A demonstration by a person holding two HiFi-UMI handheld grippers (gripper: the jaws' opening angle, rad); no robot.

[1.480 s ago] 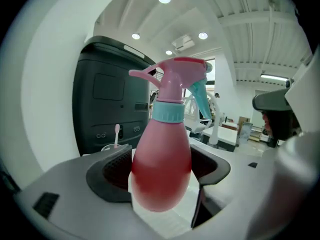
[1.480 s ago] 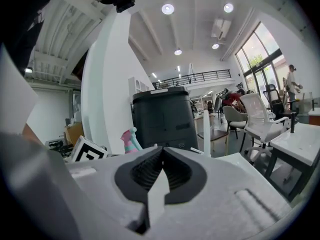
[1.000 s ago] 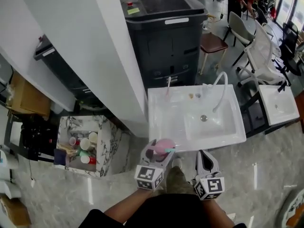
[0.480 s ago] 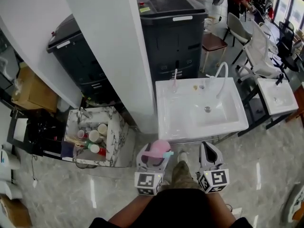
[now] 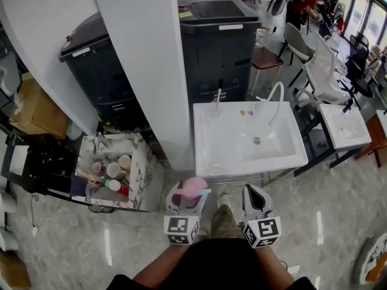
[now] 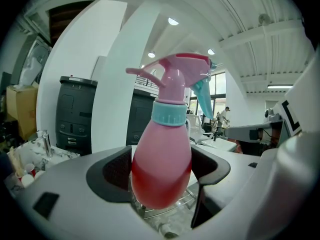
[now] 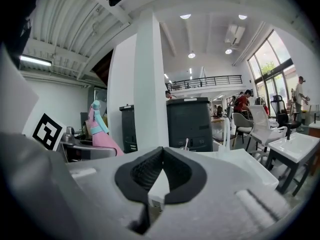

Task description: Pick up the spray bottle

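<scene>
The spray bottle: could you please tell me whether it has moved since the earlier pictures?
Yes. The spray bottle, held in the left hand-held gripper, has drawn back from the front rim of the white sink toward the person.

no legible txt, white label [image 5: 225, 26] on black bin [image 5: 221, 59] unreadable

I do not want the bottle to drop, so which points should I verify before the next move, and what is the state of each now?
1. Bottle gripped by the left gripper: ok, fingers press both its sides.
2. Bottle upright: ok, spray head on top.
3. Liquid inside: ok, red fill in the lower part.
4. Cap tight: cannot tell.
5. Right gripper free: ok, shut on nothing.
6. Sink ahead of both grippers: ok.
</scene>
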